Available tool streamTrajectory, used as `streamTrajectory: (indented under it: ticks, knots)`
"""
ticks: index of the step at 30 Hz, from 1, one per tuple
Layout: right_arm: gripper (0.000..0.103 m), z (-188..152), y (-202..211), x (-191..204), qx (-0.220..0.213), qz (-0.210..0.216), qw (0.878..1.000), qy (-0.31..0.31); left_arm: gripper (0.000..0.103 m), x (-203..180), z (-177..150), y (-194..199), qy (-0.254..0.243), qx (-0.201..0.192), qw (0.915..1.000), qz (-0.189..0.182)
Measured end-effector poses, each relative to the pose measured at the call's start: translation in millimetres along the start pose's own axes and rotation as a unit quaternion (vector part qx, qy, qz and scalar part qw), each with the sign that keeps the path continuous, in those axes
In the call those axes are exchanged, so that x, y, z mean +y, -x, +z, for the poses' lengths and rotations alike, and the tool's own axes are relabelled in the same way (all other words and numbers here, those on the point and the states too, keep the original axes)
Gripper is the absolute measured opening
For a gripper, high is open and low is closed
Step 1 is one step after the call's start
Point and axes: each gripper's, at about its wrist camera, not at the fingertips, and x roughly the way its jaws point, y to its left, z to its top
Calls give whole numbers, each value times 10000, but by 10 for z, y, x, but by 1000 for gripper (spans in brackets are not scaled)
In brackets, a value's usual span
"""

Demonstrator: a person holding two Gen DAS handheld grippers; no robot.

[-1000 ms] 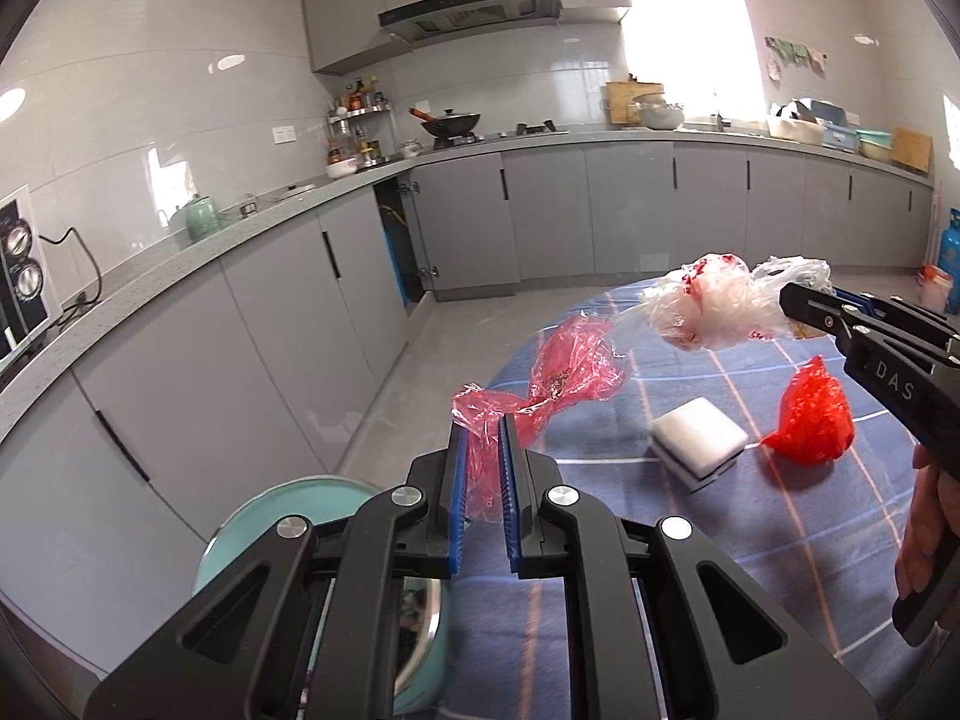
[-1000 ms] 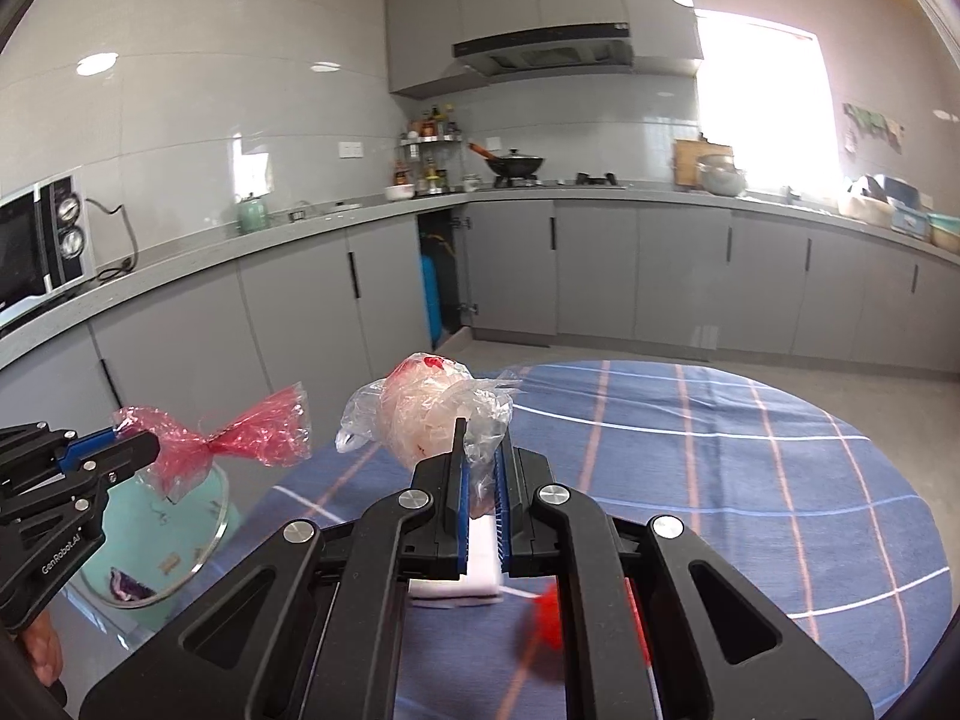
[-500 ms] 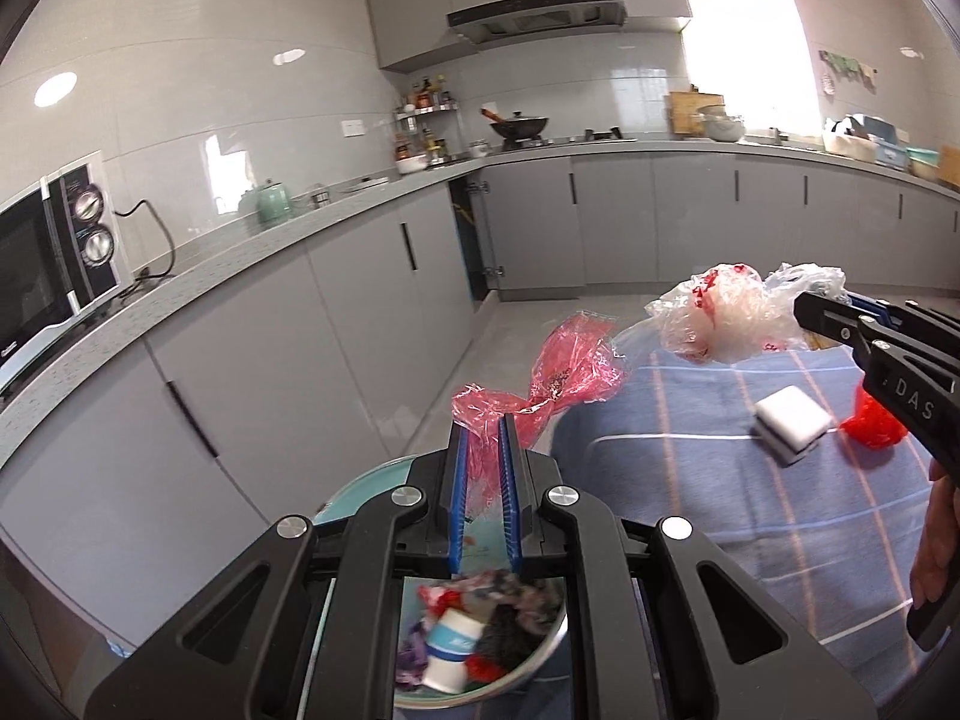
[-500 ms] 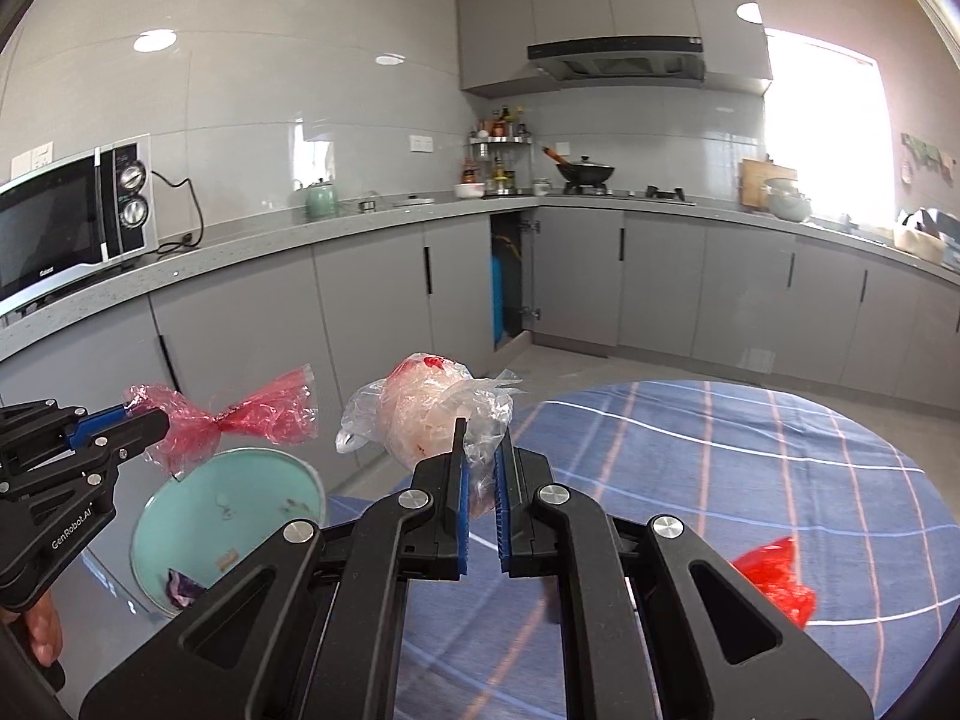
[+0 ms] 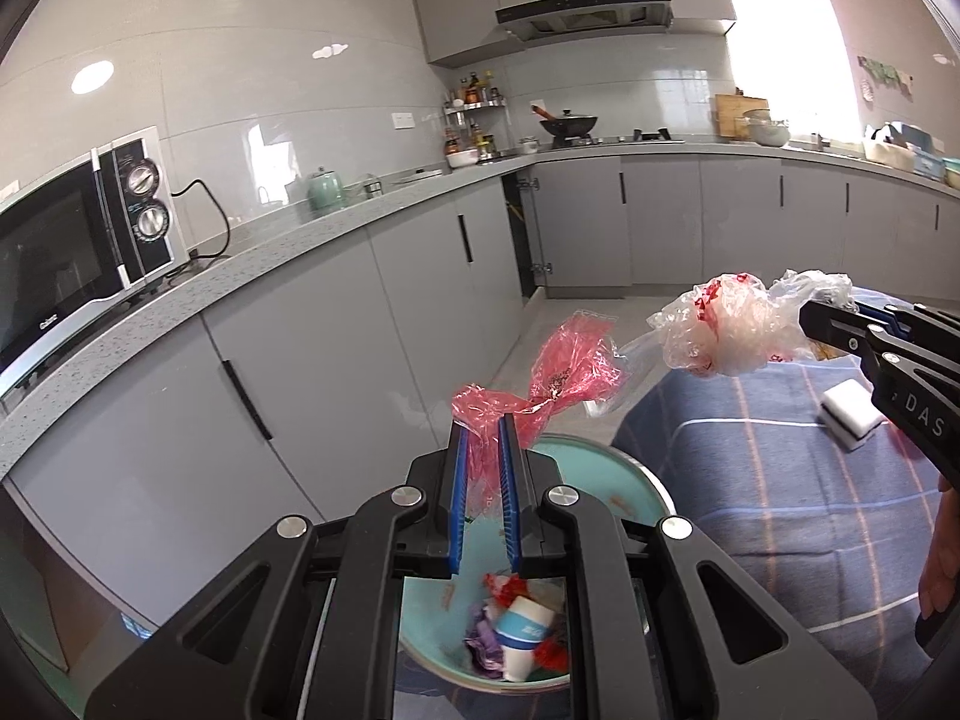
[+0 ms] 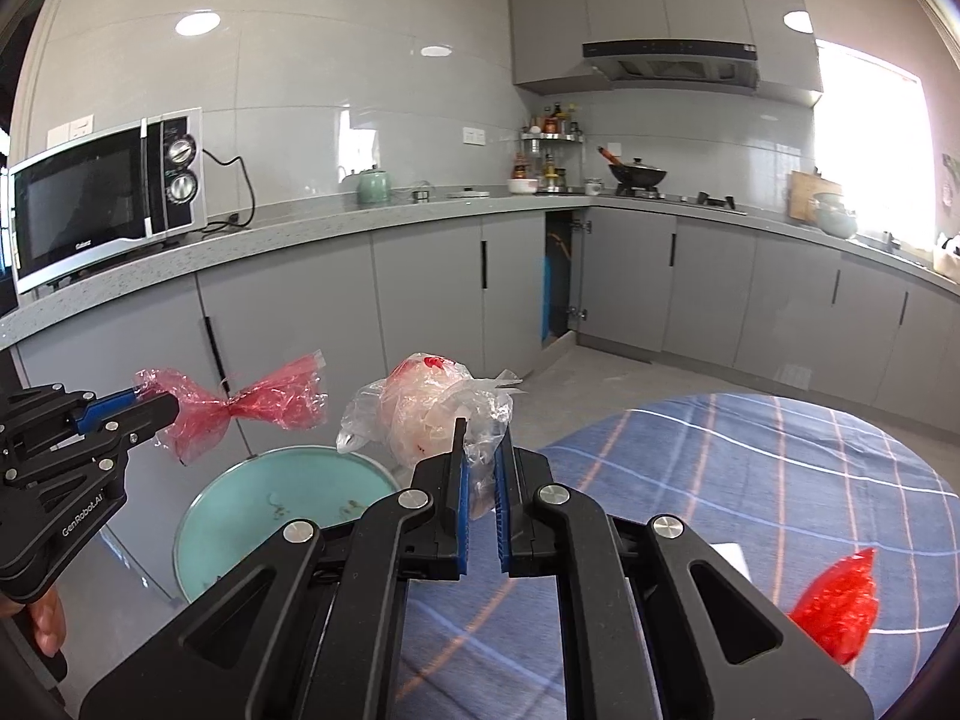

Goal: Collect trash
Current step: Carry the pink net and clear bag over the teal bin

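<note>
Teal bin (image 5: 630, 483) holding paper cup (image 5: 525, 630), crumpled wrappers (image 5: 486, 645)

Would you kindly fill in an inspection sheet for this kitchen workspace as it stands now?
Surface: round table under a blue checked cloth.
Job's things: red wrapper and clear plastic bag, both held in the air; teal bin beside the table, with a cup and scraps inside.
Clutter: white block and crumpled red plastic lie on the cloth.
Grippers: left gripper shut on the red wrapper; right gripper shut on the clear plastic bag.
Cables: black cord from the microwave.
Surroundings: grey cabinets, kettle, wok, bright window.
</note>
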Motion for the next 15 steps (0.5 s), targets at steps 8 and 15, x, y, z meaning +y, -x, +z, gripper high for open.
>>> streamTrajectory:
  ticks: [8, 15]
  knots:
    - [8, -12, -96, 212, 60, 171, 9997, 156, 11, 177, -71, -43, 134, 86, 9997, 177]
    - [8, -21, -195, 367, 140, 318, 9990, 278, 11, 263, -103, -85, 197, 144, 9993, 297]
